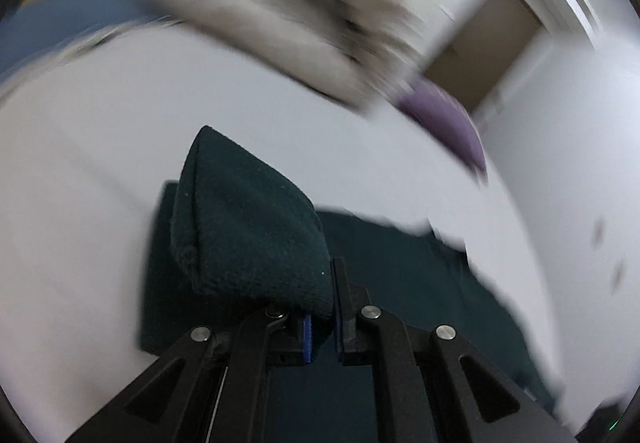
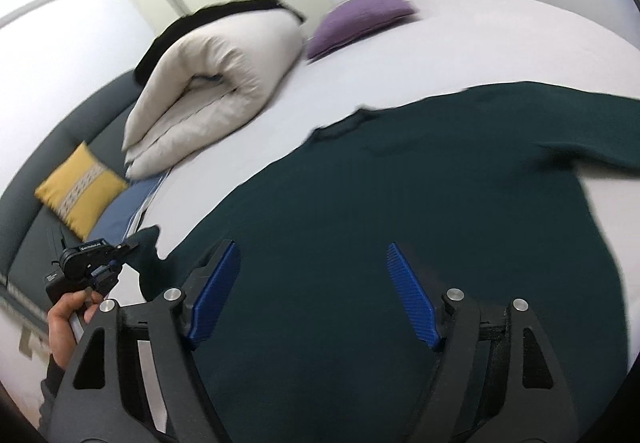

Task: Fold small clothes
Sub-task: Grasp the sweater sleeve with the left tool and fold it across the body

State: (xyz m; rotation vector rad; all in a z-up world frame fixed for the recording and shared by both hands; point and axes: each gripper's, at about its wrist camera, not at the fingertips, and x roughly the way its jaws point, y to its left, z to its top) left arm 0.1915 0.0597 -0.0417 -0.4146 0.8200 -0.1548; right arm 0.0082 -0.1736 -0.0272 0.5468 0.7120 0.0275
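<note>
The left gripper (image 1: 322,323) has its fingers clamped on a bunched cuff of the dark green sweater (image 2: 400,227), which lies spread on the white bed (image 2: 500,43), while the right gripper (image 2: 314,295) hovers above its body, blue pads (image 2: 412,295) wide apart.

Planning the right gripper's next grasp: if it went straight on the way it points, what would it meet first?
Most likely the sweater body, spread flat on the bed. The open right gripper points right at it, with nothing between; depth is unclear.
</note>
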